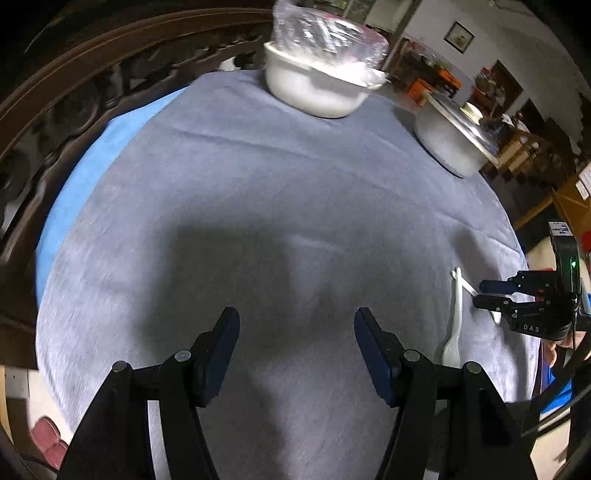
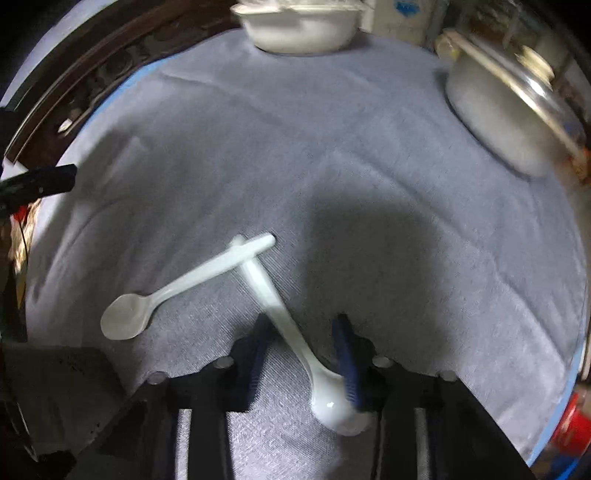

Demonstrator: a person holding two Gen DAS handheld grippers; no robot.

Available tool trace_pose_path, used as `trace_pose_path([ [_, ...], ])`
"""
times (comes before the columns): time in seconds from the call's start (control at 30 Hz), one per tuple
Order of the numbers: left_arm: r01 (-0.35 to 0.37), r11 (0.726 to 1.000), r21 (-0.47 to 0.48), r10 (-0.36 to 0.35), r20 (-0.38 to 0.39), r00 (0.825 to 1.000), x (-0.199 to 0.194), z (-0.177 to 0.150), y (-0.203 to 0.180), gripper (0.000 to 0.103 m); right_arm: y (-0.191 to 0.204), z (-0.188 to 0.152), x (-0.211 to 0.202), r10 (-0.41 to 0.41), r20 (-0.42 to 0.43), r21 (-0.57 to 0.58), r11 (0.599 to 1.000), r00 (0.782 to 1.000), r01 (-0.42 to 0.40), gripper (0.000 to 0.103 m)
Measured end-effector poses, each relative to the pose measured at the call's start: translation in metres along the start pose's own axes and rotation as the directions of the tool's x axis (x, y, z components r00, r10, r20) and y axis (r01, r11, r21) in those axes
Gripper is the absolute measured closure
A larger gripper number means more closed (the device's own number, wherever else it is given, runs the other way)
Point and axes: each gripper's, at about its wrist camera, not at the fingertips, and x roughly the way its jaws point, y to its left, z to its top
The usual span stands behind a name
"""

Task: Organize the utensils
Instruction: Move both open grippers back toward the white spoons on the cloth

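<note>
Premises present as a lived-in home dining area: a cloth-covered surface (image 1: 258,177) carries a film-wrapped white bowl (image 1: 314,88) and a lidded pot (image 1: 450,144), with carved dark wooden furniture (image 1: 74,96), a framed picture (image 1: 459,37) and cluttered shelving behind.

A matt grey cloth (image 2: 369,147), finely ribbed and creased, covers the surface. Both spoons (image 2: 184,284) look like glossy white plastic or ceramic. The white bowl (image 1: 314,88) is smooth under crinkled clear film (image 1: 325,33); the pot's lid (image 1: 461,125) is shiny metal.
</note>
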Motion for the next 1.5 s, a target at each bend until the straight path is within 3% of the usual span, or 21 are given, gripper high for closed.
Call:
trace_pose_path([
  [0.13, 0.017, 0.998, 0.060, -0.016, -0.016, 1.000, 0.010, 0.009, -0.021, 0.038, -0.019, -0.004, -0.017, 0.049, 0.001, 0.127, 0.991, 0.999, -0.049, 0.082],
  [0.43, 0.094, 0.977, 0.193, -0.077, -0.094, 0.993, 0.034, 0.027, -0.058, 0.038, -0.036, -0.016, -0.045, 0.071, -0.022, 0.188, 0.980, 0.997, -0.066, 0.081],
  [0.5, 0.094, 0.973, 0.212, -0.074, -0.102, 0.992, 0.037, 0.030, -0.061, 0.038, -0.055, -0.021, -0.053, 0.109, -0.004, 0.253, 0.962, 0.994, -0.104, 0.080],
  [0.6, 0.090, 0.964, 0.252, -0.066, -0.104, 0.992, 0.040, 0.034, -0.066, 0.038, -0.076, -0.035, -0.075, 0.179, 0.089, 0.365, 0.909, 0.980, -0.199, 0.076],
  [0.67, 0.086, 0.961, 0.263, -0.060, -0.106, 0.993, 0.042, 0.038, -0.068, 0.038, -0.082, -0.051, -0.090, 0.164, 0.131, 0.411, 0.889, 0.978, -0.204, 0.072],
  [0.9, 0.104, 0.957, 0.272, -0.077, -0.109, 0.991, 0.046, 0.042, -0.076, 0.038, -0.057, -0.096, -0.102, 0.062, 0.133, 0.361, 0.926, 0.989, -0.107, 0.069],
  [1.03, 0.103, 0.953, 0.284, -0.073, -0.114, 0.991, 0.048, 0.042, -0.080, 0.038, -0.038, -0.090, -0.103, 0.059, 0.077, 0.258, 0.963, 0.995, -0.076, 0.069],
  [1.13, 0.102, 0.953, 0.286, -0.072, -0.114, 0.991, 0.050, 0.043, -0.080, 0.038, -0.044, -0.085, -0.096, 0.132, 0.028, 0.257, 0.957, 0.991, -0.135, 0.069],
  [1.23, 0.100, 0.956, 0.276, -0.070, -0.117, 0.991, 0.053, 0.045, -0.077, 0.038, -0.069, -0.075, -0.094, 0.168, 0.058, 0.337, 0.925, 0.984, -0.178, 0.069],
  [1.3, 0.098, 0.957, 0.274, -0.068, -0.119, 0.991, 0.055, 0.046, -0.077, 0.038, -0.109, -0.076, -0.100, 0.104, 0.102, 0.482, 0.865, 0.989, -0.140, 0.069],
  [1.37, 0.099, 0.956, 0.276, -0.068, -0.118, 0.991, 0.056, 0.047, -0.077, 0.038, -0.137, -0.082, -0.108, 0.078, 0.151, 0.579, 0.801, 0.985, -0.152, 0.067],
  [1.5, 0.106, 0.955, 0.277, -0.074, -0.124, 0.989, 0.061, 0.050, -0.080, 0.038, -0.155, -0.091, -0.112, 0.161, 0.194, 0.664, 0.705, 0.968, -0.250, 0.057],
])
